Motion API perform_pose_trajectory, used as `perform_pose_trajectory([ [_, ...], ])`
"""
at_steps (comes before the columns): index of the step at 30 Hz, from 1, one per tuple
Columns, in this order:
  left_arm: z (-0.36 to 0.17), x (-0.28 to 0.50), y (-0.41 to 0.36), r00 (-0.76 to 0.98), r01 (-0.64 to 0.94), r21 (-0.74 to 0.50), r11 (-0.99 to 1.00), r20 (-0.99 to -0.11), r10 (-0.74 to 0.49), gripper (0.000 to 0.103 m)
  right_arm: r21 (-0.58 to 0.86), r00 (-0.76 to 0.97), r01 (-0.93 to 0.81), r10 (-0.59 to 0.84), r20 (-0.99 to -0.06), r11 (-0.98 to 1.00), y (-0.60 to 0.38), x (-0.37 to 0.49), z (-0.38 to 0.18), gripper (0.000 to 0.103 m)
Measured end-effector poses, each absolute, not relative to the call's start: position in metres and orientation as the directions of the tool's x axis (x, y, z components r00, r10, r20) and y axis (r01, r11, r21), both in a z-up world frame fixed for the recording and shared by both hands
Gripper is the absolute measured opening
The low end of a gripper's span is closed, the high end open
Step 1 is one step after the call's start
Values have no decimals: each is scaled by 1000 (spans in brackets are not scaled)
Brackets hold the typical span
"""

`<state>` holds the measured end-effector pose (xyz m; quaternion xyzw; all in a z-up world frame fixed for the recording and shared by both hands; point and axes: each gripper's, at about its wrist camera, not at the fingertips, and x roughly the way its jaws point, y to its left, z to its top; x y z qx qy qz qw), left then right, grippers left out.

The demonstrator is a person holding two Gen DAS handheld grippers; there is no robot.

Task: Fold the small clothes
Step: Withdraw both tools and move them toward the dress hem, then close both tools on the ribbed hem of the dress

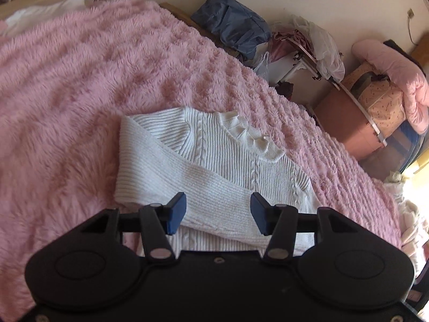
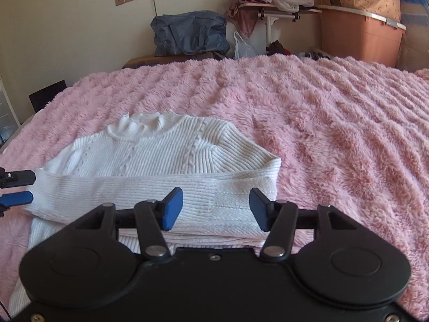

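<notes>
While you hover both tools over the bed, this is how things lie:
Left gripper [image 1: 218,213]: your blue pads stand about half apart with nothing pinched; only the folded sleeve shows beneath the gap.
Right gripper [image 2: 216,209]: same for you here, jaws roughly half open and empty, poised over the sleeve band.
White knit sweater [image 2: 166,147]: it lies flat on the blanket, frilled collar [image 1: 253,136] pointing away from you, both sleeves folded across the body.
Left gripper seen from your right: its fingertips [image 2: 18,197] sit just beside the sweater's left edge.
Pink fluffy blanket [image 1: 80,80]: covers the bed under the sweater.
Beyond the bed: a blue bag [image 2: 190,35] and a pink storage bin [image 2: 359,36] near the wall.
</notes>
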<state>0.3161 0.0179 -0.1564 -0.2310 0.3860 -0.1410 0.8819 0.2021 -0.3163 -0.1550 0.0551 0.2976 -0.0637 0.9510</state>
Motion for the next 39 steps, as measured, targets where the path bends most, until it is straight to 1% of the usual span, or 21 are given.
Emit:
perform_pose_trajectory([
  [3,-138,285,19,661,91,-418,904,-654,-368,56,34,807,137,-92,-584,990,-304,182,-143,57],
  [7,-127,236,21,635,105,-356,929,-694,-338,57,36,794,125,-78,-603,992,-289,150,-132,57],
  [11,-124,181,18,613,136,-275,952,-731,-300,60,32,788,103,-62,-612,994,-270,108,-123,57],
  [13,-128,156,15,596,151,-226,962,-756,-271,61,34,787,94,-53,-615,995,-262,87,-120,60],
  [15,-134,132,12,565,166,-202,965,-783,-261,61,35,782,92,-51,-621,995,-256,68,-120,62],
  [21,-156,73,18,502,174,-208,963,-822,-268,61,64,737,109,-38,-675,992,-246,11,-133,62],
  [30,-196,35,44,377,178,-218,960,-886,-271,61,73,612,156,-38,-790,985,-249,-42,-183,62],
  [35,-211,29,48,335,182,-220,958,-902,-271,60,65,561,166,-41,-827,984,-252,-56,-199,59],
  [37,-216,28,49,330,178,-226,958,-903,-275,59,69,550,169,-36,-834,983,-254,-60,-204,54],
  [39,-218,32,47,321,181,-227,957,-906,-276,59,83,537,177,-26,-843,981,-256,-61,-209,53],
])
